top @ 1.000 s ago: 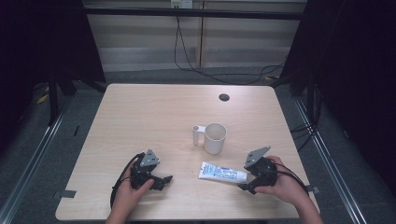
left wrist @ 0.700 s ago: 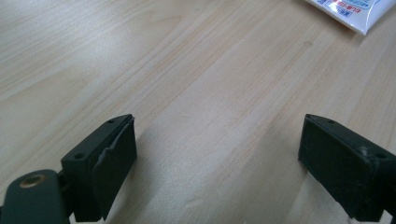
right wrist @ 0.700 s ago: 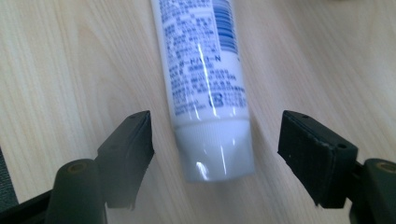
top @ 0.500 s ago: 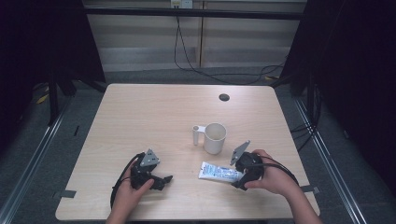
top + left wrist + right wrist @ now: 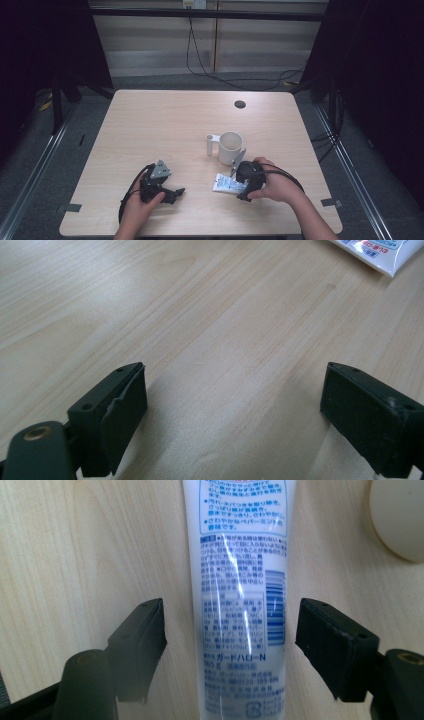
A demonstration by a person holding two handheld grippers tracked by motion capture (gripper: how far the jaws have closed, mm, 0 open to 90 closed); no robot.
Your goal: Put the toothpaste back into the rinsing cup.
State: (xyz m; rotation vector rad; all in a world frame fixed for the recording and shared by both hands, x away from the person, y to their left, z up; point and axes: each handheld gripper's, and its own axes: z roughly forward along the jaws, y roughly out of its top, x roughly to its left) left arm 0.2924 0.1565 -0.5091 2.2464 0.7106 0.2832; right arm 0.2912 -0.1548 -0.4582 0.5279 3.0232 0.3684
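Tube (image 5: 240, 605) lies between my right gripper's (image 5: 230, 645) spread jaws, not yet clamped; left gripper (image 5: 235, 405), also apart, waits idle.

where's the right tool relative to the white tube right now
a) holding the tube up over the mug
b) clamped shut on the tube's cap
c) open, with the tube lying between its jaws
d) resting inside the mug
c: in the right gripper view the right tool is open, one black jaw on each side of the white tube, which lies flat on the table with a gap to each jaw.
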